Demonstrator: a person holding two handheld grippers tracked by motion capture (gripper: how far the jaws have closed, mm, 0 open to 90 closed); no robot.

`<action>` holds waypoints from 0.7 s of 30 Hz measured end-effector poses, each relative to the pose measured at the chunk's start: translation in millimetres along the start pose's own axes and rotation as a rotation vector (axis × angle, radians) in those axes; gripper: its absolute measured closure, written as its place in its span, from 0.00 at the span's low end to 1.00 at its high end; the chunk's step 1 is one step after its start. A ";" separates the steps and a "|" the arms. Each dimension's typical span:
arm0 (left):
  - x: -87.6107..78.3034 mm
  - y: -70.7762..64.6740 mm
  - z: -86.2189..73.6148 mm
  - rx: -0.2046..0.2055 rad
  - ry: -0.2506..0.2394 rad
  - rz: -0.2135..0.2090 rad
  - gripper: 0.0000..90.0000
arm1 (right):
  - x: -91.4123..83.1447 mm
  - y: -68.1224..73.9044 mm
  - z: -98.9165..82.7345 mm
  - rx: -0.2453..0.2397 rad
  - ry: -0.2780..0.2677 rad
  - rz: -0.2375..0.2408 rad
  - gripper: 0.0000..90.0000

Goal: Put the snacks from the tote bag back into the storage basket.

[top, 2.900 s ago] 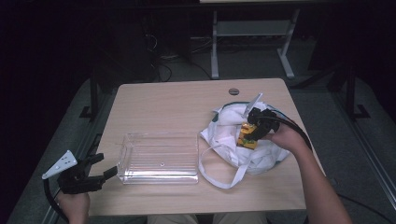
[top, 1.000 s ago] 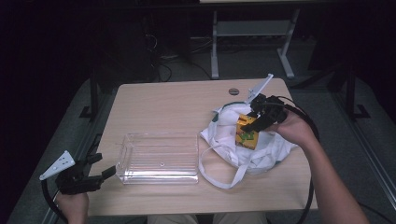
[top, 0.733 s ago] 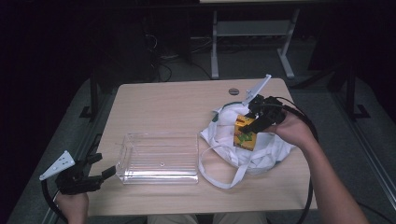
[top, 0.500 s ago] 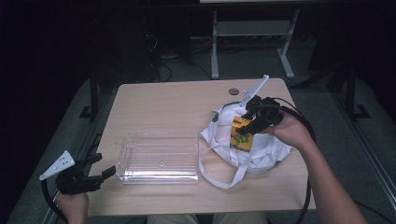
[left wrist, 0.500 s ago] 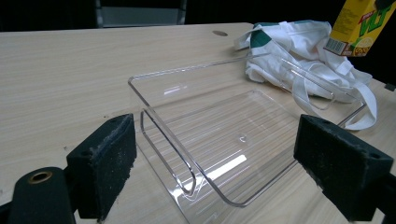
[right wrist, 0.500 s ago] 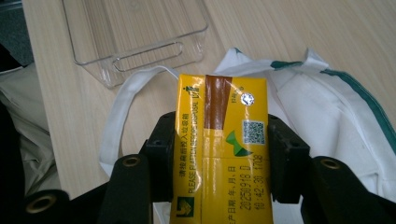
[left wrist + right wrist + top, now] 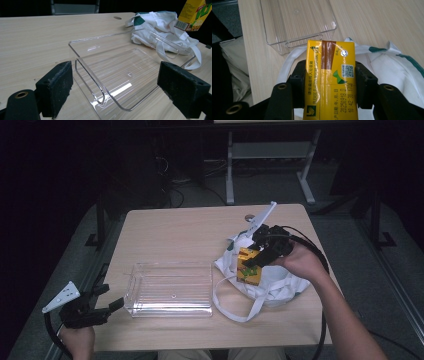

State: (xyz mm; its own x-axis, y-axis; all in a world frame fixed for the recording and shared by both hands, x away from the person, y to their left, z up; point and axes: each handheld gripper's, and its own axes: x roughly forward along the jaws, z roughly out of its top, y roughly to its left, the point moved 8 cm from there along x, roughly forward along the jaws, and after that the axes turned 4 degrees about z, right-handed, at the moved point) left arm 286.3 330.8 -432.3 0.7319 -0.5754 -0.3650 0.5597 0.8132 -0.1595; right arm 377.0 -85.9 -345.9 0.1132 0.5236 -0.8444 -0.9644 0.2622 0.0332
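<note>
The right hand-held gripper (image 7: 329, 82) pinches the yellow cardboard drink carton (image 7: 330, 82) above the white cloth bag (image 7: 270, 280). If the grip loosens, the carton could fall back into the bag and miss the clear plastic tray (image 7: 170, 287). The left hand-held gripper (image 7: 120, 90) stands spread beside the tray.

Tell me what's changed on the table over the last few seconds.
The right gripper, shut on the yellow drink carton, has lifted it up out of the white cloth bag and carried it a little left, towards the clear plastic tray. Left gripper, tray and bag stayed put.

Glossy card carton (image 7: 329, 82); clear plastic tray (image 7: 170, 287); cloth bag (image 7: 280, 285)
</note>
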 end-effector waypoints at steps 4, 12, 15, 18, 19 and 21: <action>0.3 0.2 -0.1 0.006 0.001 -0.001 0.14 | 2.3 6.0 8.1 -0.017 -0.009 0.015 0.58; -0.2 0.5 0.3 0.000 -0.004 0.000 0.14 | 10.4 17.4 24.9 -0.053 -0.007 0.038 0.58; -0.1 0.6 0.3 0.000 -0.004 0.000 0.14 | 11.7 21.0 31.6 -0.070 -0.006 0.042 0.58; -0.3 0.7 0.3 -0.001 -0.005 0.000 0.14 | 13.2 24.3 37.1 -0.082 -0.011 0.050 0.58; -0.3 0.8 0.4 0.000 -0.005 0.000 0.14 | 13.7 26.0 38.7 -0.080 -0.011 0.052 0.58; -0.3 0.9 0.4 -0.001 -0.006 -0.001 0.14 | 14.2 28.0 41.6 -0.091 -0.005 0.047 0.58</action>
State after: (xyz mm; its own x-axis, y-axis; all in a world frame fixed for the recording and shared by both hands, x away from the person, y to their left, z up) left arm 286.8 331.6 -432.0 0.7341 -0.5764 -0.3589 0.5598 0.8129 -0.1606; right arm 361.5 -37.4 -334.7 0.0681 0.5379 -0.8402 -0.9864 0.1628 0.0242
